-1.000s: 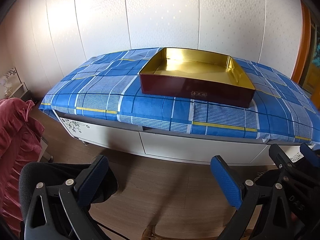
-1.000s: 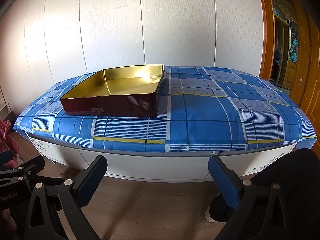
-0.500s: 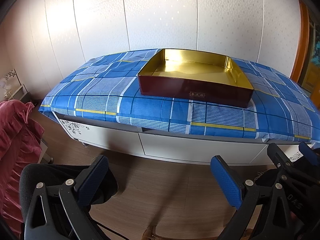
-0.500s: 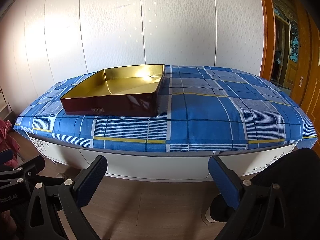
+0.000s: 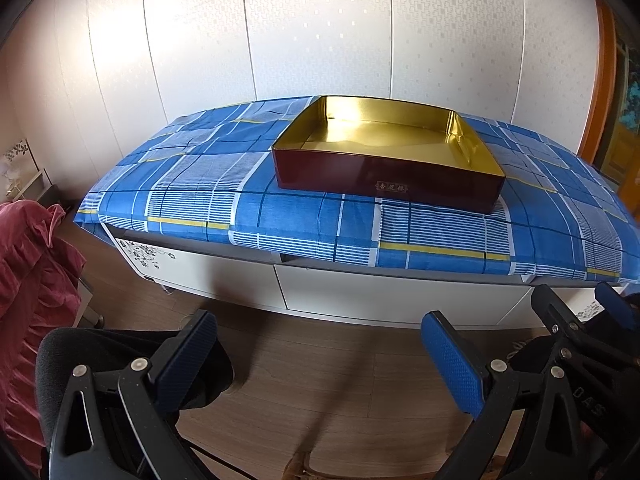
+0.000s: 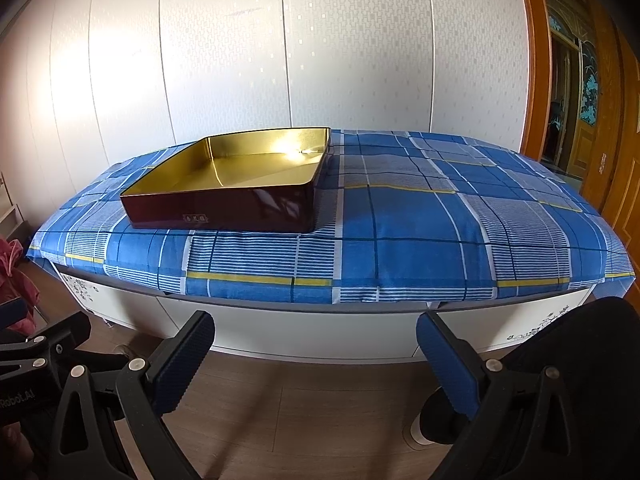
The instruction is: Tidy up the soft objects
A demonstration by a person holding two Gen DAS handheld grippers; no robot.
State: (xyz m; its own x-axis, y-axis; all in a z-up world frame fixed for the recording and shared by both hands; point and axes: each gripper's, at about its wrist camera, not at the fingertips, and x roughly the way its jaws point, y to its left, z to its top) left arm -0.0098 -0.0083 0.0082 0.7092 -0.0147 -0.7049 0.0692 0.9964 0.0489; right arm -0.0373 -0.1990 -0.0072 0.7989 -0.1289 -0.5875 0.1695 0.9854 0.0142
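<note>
red cloth (image 5: 28, 280) bunched far left, prob a soft item awaiting sorting. left gripper (image 5: 316, 360) w/ fingers spread wide, empty. gold tin (image 5: 384, 148) sits open on the plaid cover (image 5: 208, 196), ready to fill. right gripper (image 6: 316, 356) likewise splayed, empty.

1. Left tongs (image 5: 320, 354), lower frame: black angular arms, blue textured pads (image 5: 188, 356), silver screws.
2. Right tongs (image 6: 314, 354), lower frame: same black arms, blue pads (image 6: 448, 364), white lettering at the lower left.
</note>
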